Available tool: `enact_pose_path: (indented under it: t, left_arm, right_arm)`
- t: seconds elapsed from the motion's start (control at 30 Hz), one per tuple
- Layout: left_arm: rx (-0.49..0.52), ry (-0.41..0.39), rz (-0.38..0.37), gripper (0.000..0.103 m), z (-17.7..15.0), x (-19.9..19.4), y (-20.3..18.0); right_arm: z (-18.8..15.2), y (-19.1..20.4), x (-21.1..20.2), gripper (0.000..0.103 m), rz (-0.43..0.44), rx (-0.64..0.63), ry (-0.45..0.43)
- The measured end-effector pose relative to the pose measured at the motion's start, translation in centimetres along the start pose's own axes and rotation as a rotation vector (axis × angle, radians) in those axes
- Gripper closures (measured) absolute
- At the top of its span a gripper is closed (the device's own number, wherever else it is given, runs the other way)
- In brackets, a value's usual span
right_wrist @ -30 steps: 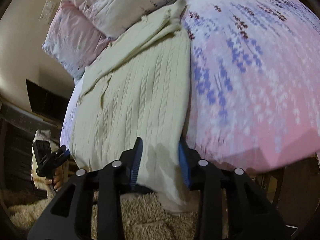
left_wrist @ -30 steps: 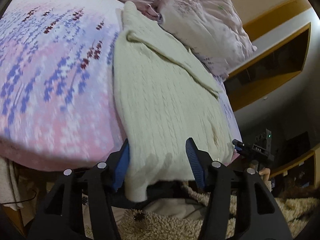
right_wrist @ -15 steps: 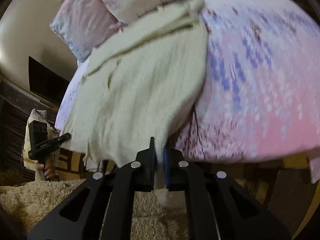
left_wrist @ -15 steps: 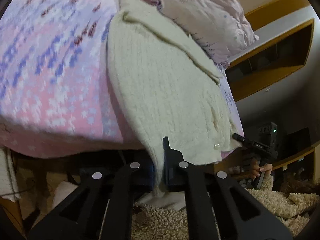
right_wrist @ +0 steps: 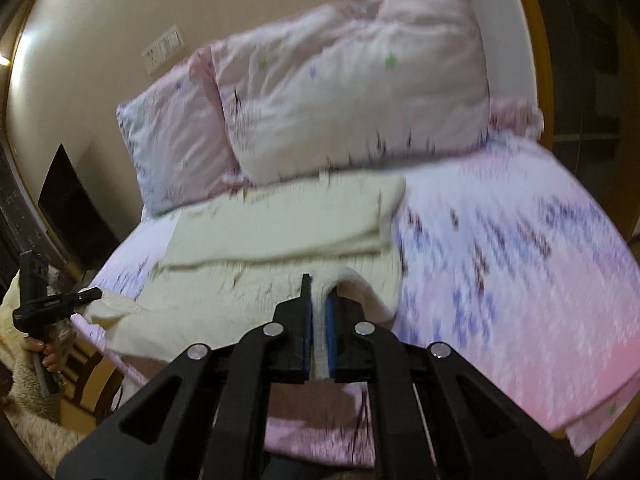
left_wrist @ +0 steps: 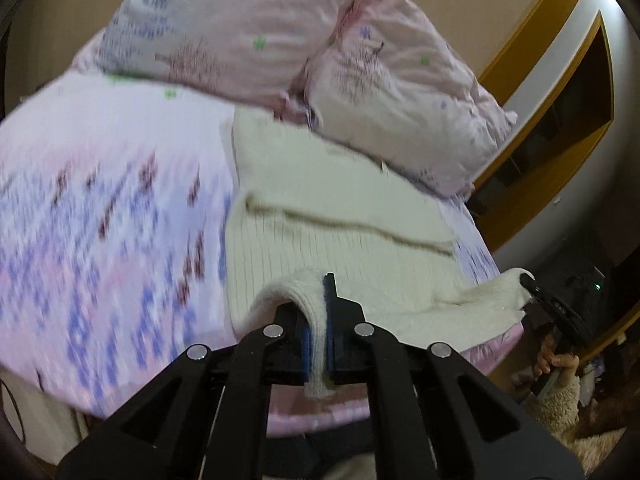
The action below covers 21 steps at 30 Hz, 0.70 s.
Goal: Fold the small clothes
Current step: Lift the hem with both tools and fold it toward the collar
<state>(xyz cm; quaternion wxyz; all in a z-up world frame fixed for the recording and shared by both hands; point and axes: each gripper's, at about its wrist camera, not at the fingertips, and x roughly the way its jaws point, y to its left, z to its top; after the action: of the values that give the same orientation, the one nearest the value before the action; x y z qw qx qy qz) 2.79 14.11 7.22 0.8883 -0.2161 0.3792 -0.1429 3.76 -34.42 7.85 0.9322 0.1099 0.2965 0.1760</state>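
Floral-covered bed (right_wrist: 520,264) bearing cream knit sweater (left_wrist: 320,240) and seemingly two pillows (right_wrist: 352,92).

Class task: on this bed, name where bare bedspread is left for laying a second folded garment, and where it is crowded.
Free: the floral bedspread beside the cream sweater, from the pillows down to the foot edge. Crowded: the sweater's strip, where the left gripper and right gripper each clamp its hem, and the pillow end.
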Motion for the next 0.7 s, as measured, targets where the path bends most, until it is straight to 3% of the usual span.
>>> enact_pose_path:
  t: [0.23,0.4,0.57,0.7]
  left_arm:
    - [0.057,-0.113,0.033,0.099,5.9,1.6,-0.9]
    - [0.066,-0.183,0.054,0.099,10.9,4.7,-1.2]
    - [0.028,-0.173,0.083,0.099,14.6,10.5,0.0]
    - [-0.065,-0.111,0.111,0.099,16.0,15.9,2.7]
  right_arm:
    - [4.8,1.5,1.9,0.098,-0.085,-0.084,-0.164]
    - [9.1,1.6,6.0,0.098,-0.159,-0.103,-0.238]
    - [11.8,0.8,12.6,0.098,-0.214,-0.066,-0.198]
    - [12.8,-1.4,19.3,0.098,-0.237,0.031,-0.075]
